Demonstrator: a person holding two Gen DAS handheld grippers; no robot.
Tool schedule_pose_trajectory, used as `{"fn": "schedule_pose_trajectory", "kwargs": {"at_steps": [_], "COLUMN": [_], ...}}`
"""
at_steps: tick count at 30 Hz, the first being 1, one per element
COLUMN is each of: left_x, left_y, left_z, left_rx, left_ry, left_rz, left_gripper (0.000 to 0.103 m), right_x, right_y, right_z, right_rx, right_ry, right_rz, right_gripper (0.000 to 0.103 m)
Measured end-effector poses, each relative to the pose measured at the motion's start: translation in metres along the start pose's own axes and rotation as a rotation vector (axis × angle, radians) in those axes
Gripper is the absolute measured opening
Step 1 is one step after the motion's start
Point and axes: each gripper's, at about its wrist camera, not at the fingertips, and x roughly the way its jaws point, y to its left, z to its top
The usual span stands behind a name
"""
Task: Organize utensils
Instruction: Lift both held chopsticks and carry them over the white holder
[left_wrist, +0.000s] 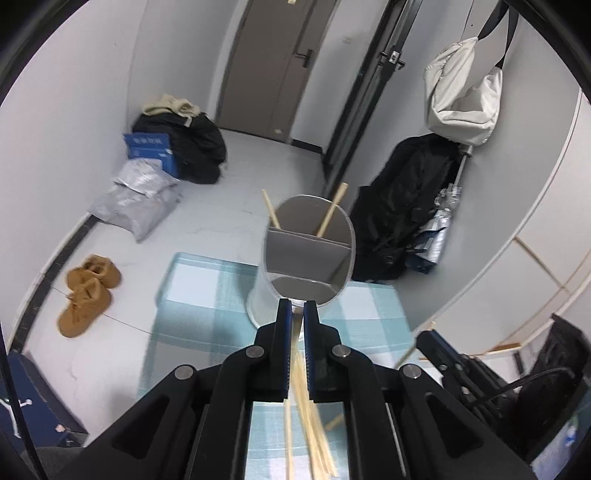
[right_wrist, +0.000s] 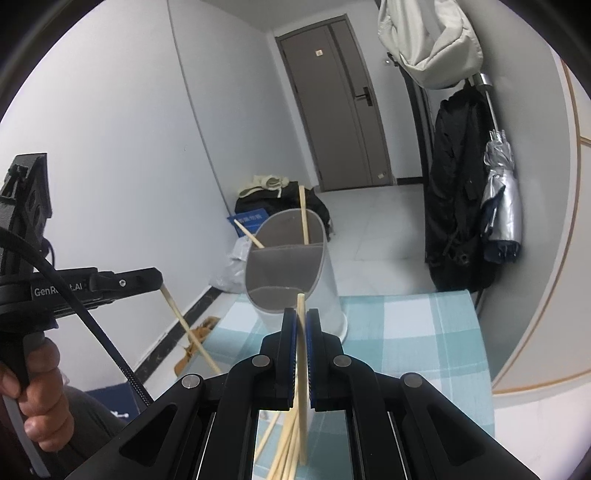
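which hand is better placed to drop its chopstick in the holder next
Probably right: the right hand-held gripper holds its chopstick upright just before the holder; the left hand-held gripper sits off to the side.
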Motion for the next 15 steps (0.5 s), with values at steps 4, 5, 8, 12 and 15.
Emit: {"fn": "schedule_pose_trajectory", "kwargs": {"at_steps": [4,5,8,12,15], "left_x": [0.002,0.003,0.003,-0.006,-0.013], "left_y": [0.003,0.003,0.002,-0.003,-0.006], "left_z": [0.005,0.006,0.015,0.03,0.045], "left_rx": [-0.015,-0.018,-0.025,-0.027,-0.035], "left_ry": [0.008,0.01,0.015,-0.014,-0.035], "left_rz": [-0.025,-0.027,-0.043,-0.095,-0.127], "left_gripper": [0.003,0.003,0.003,0.003,0.003], "right_x": [-0.003,-0.004,-0.006,-0.002,-0.002], "right_y": [0.003,0.003,0.001,0.001,-0.001], "right_z": [0.005,0.007,0.015,0.033,0.049], "right_rx": [-0.018,-0.014,-0.005,-0.018,-0.014], "right_ry": [-0.025,-0.034,-0.05,-0.061,-0.076], "right_rz": [0.0,0.0,-0.001,0.001,0.008], "right_gripper": [0.004,0.004,0.004,0.004,0.004]}}
